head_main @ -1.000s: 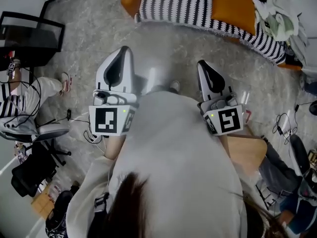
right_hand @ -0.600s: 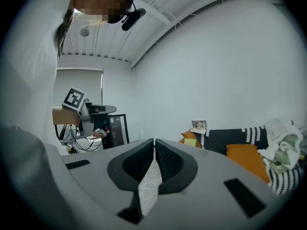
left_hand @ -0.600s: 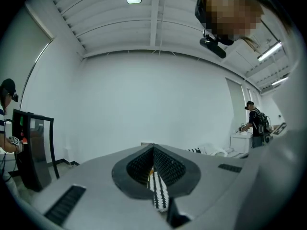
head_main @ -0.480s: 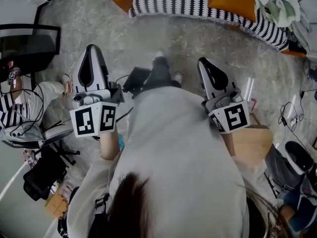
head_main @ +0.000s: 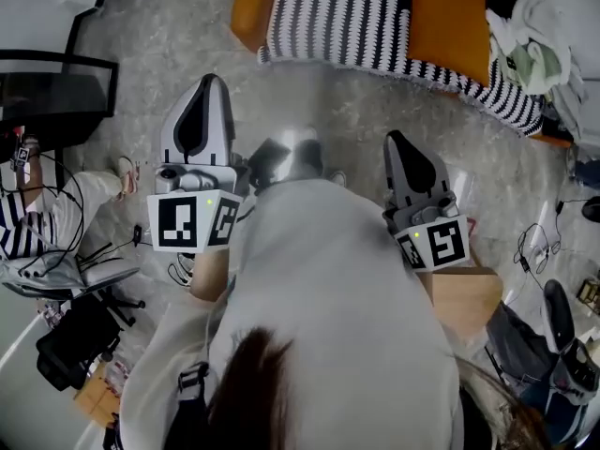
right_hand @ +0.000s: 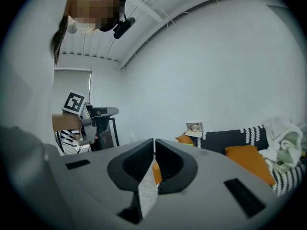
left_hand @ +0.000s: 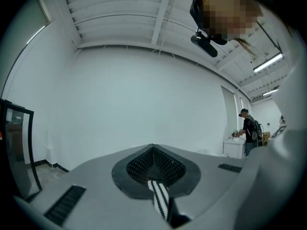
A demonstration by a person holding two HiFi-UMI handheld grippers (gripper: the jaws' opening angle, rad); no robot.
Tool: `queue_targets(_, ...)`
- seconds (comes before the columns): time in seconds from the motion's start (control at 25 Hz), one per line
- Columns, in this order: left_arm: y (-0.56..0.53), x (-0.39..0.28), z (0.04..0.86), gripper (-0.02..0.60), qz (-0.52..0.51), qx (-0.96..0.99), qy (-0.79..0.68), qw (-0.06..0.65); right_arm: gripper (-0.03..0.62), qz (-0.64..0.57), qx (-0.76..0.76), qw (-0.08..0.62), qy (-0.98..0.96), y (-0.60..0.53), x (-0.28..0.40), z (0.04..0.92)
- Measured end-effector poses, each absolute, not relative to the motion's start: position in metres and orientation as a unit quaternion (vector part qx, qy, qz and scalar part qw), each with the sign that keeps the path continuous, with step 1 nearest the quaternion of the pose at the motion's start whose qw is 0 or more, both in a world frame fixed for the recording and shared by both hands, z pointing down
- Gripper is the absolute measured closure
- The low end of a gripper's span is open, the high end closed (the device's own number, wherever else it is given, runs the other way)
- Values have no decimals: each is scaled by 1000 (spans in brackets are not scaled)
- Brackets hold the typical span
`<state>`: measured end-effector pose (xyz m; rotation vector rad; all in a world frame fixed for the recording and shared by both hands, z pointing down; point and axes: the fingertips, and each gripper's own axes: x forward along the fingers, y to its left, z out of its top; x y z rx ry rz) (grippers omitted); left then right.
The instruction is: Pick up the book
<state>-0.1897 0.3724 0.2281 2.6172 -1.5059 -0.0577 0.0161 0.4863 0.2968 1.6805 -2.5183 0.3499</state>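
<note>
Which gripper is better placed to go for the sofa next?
Right, probably. The right gripper, shut and empty, faces the sofa; the left gripper, also shut, faces a white wall.

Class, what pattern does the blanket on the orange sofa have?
Black and white stripes on the blanket, clearest in the head view.

Grey left claw, right claw; black-white marker cubes; pale sweatshirt.

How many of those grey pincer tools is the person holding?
2. The left tool is held out at the head view's left, the right tool at its right; both are closed and empty. No others show.
</note>
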Motion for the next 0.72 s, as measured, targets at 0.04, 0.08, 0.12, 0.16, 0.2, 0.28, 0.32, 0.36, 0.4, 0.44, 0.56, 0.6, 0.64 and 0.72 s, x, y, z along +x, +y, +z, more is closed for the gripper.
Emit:
queue_targets(0.04,362,-196,227,572,-21,866,-497,58,565,112,550,47,-827,475,9,295)
queue_targets(0.08,352,-202,226,572,-23,865,-497,57,565,109,548,47,-828,465,2,294)
queue_targets(0.12,344,-209,226,572,-25,864,-500,58,565,109,547,47,-828,455,-5,295)
queue_targets(0.16,336,-215,227,572,-27,862,-503,59,565,111,547,47,-829,447,-9,296)
queue_targets(0.2,328,-220,229,572,-28,860,-506,62,565,114,546,45,-829,439,-13,297)
queue_targets(0.28,317,-222,235,572,-30,861,-504,70,565,118,546,41,-828,424,-18,300)
queue_targets(0.32,314,-221,240,572,-28,864,-498,76,565,119,546,39,-828,417,-20,300)
queue_targets(0.36,311,-219,244,572,-24,867,-491,81,565,118,547,39,-828,411,-22,301)
queue_targets(0.4,309,-216,249,572,-21,869,-486,87,565,117,548,40,-827,406,-24,300)
queue_targets(0.44,306,-215,253,572,-18,871,-482,94,565,116,550,41,-826,400,-26,300)
queue_targets(0.56,294,-208,263,572,-18,874,-470,121,565,122,554,45,-823,386,-28,301)
queue_targets(0.6,291,-205,266,572,-19,876,-465,128,565,129,555,48,-820,383,-28,303)
queue_targets(0.64,288,-202,268,572,-19,877,-461,132,565,135,555,52,-819,380,-28,306)
queue_targets(0.72,281,-199,270,572,-20,876,-462,135,565,144,554,59,-818,374,-26,310)
